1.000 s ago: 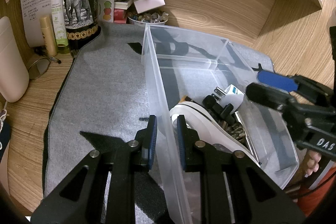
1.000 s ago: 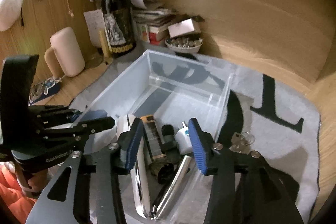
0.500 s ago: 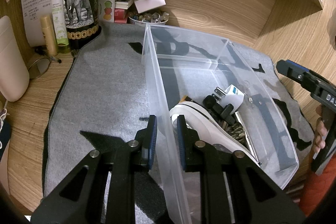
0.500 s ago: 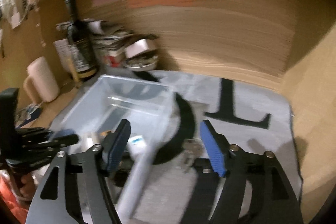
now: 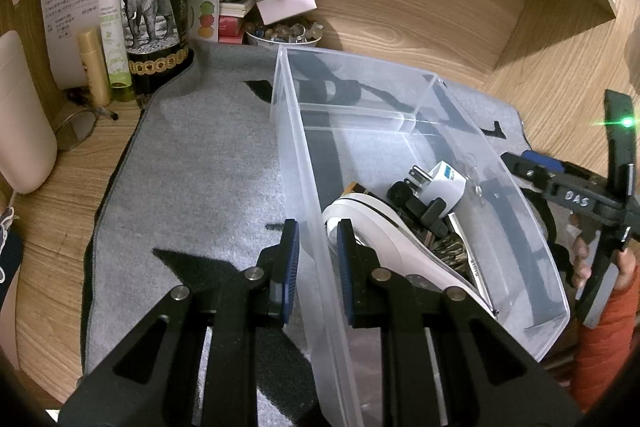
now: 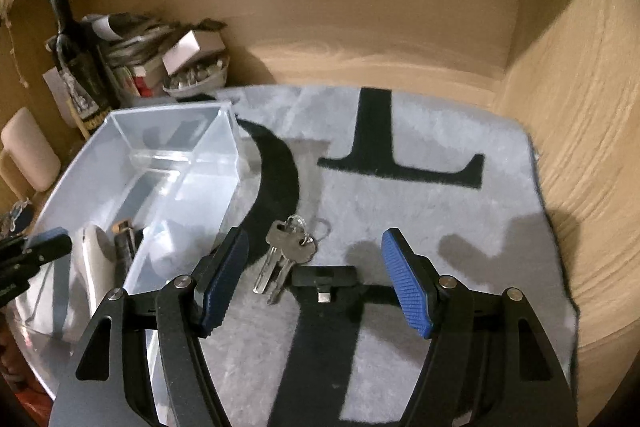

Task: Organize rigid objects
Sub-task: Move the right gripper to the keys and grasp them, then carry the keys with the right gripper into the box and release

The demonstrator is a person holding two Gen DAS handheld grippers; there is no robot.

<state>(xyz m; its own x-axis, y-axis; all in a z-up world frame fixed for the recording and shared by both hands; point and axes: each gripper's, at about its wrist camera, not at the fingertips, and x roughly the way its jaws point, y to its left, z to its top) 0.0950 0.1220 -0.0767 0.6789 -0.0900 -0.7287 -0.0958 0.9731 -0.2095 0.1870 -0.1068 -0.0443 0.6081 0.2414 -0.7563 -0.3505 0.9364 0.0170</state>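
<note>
Swinging my right gripper off the bin, jaws apart above the keys. Left jaws clamp its wall; keys go next.

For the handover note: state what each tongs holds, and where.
Left tongs: clamped on the clear bin's near side wall. Right tongs: open, holding nothing, above the keys.

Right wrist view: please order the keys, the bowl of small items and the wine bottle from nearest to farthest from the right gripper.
From the right gripper:
1. Keys: on the grey mat, just ahead between its open fingers.
2. Bowl of small items: at the mat's far left edge.
3. Wine bottle: farther left, at the back wall.
</note>
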